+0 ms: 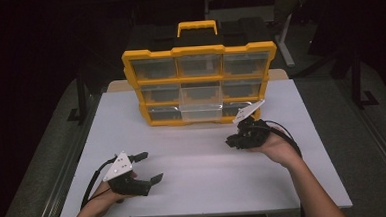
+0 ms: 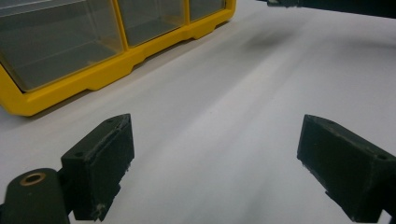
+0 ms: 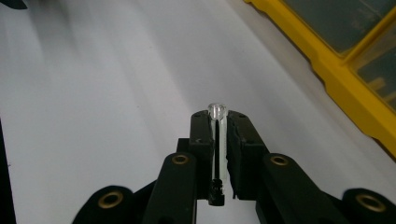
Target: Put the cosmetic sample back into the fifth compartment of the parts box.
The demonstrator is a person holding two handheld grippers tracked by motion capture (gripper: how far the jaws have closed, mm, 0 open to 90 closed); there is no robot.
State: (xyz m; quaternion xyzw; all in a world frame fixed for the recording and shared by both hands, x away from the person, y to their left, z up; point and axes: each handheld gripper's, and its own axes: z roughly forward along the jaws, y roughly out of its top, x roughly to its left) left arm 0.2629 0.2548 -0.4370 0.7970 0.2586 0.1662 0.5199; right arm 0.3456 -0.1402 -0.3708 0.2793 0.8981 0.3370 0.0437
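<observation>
A yellow organizer case [image 1: 198,50] with clear drawers stands upright at the back of the white table [image 1: 210,187]. My right gripper [image 1: 231,141] hovers just in front of the case's lower right corner, pointing left. In the right gripper view, this gripper [image 3: 218,117] is shut on a thin clear rod with a rounded tip [image 3: 217,111], held upright between the pads. My left gripper [image 1: 151,166] rests low at the front left of the table with its jaws wide apart. Nothing lies between the left gripper's [image 2: 215,154] pads, only bare table.
The case's yellow frame [image 2: 112,70] lies ahead and to the left of the left gripper, and its lower edge [image 3: 345,79] runs along the right of the right gripper view. A black case with a yellow handle [image 1: 197,27] stands behind the organizer. Dark floor surrounds the table.
</observation>
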